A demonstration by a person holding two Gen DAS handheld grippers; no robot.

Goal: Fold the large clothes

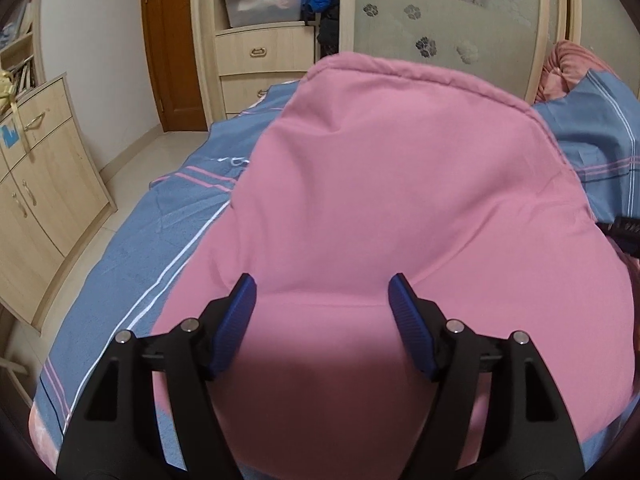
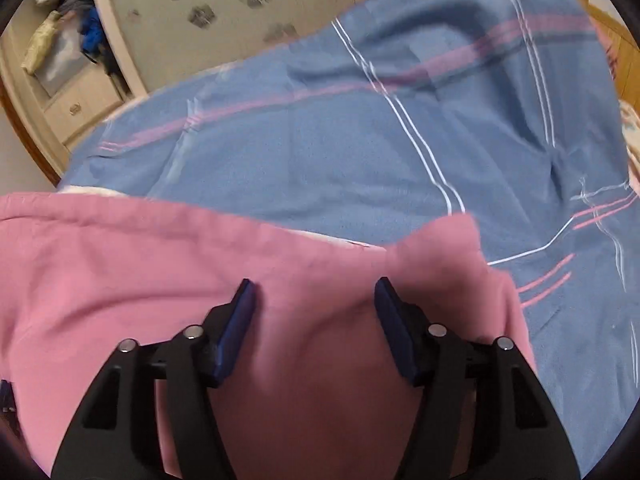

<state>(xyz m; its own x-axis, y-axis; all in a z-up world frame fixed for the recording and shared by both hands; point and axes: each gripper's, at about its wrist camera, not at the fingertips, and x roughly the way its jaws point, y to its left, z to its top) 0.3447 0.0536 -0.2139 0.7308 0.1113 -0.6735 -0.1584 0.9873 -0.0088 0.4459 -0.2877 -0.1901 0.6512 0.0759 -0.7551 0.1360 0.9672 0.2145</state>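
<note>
A large pink garment (image 1: 392, 200) lies spread on the blue striped bedsheet (image 1: 132, 256). In the left wrist view it fills the middle, with a hemmed edge at the far end. My left gripper (image 1: 322, 286) is open, its blue pads apart just above the pink cloth and holding nothing. In the right wrist view the pink garment (image 2: 160, 264) covers the lower left, its edge running across the bedsheet (image 2: 320, 140). My right gripper (image 2: 314, 288) is open over the pink cloth near that edge, holding nothing. A part of the right gripper (image 1: 626, 232) shows at the right edge of the left wrist view.
A wooden cabinet (image 1: 36, 184) stands left of the bed across a tiled floor strip. A wardrobe (image 1: 260, 56) with drawers, a plastic bin and piled clothes stands behind, next to a frosted sliding door (image 1: 448, 20). A pink pillow (image 1: 568, 64) lies at the far right.
</note>
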